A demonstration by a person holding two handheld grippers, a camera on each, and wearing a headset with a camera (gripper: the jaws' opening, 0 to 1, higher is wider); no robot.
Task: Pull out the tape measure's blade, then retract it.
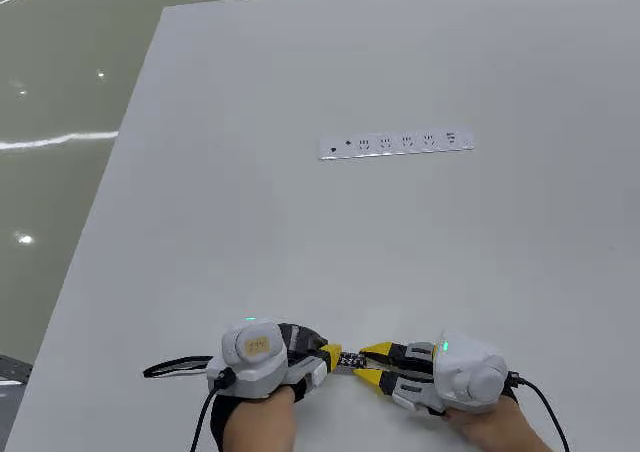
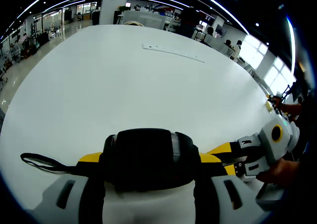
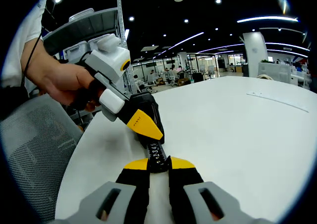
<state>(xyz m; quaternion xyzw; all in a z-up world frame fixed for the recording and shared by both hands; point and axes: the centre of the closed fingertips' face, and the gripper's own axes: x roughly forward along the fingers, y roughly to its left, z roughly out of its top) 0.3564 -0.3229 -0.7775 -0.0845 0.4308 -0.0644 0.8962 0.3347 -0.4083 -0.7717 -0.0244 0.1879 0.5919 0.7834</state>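
Observation:
My left gripper [image 1: 326, 356] is shut on the black tape measure [image 1: 301, 344] near the table's front edge. In the left gripper view the case [image 2: 148, 157] sits between the yellow-tipped jaws, and its black wrist strap [image 2: 40, 161] trails to the left. A short length of blade [image 1: 350, 359] runs from the case to my right gripper [image 1: 371, 364], which is shut on the blade's end. In the right gripper view the dark numbered blade [image 3: 155, 152] passes between the closed jaws of my right gripper [image 3: 158, 163], with the case [image 3: 143, 109] just beyond.
A white power strip [image 1: 397, 143] lies flat further back on the white table [image 1: 300, 222]; it is also in the left gripper view [image 2: 173, 52]. The table's left edge drops to a shiny floor. A mesh chair [image 3: 34, 149] stands beside the table.

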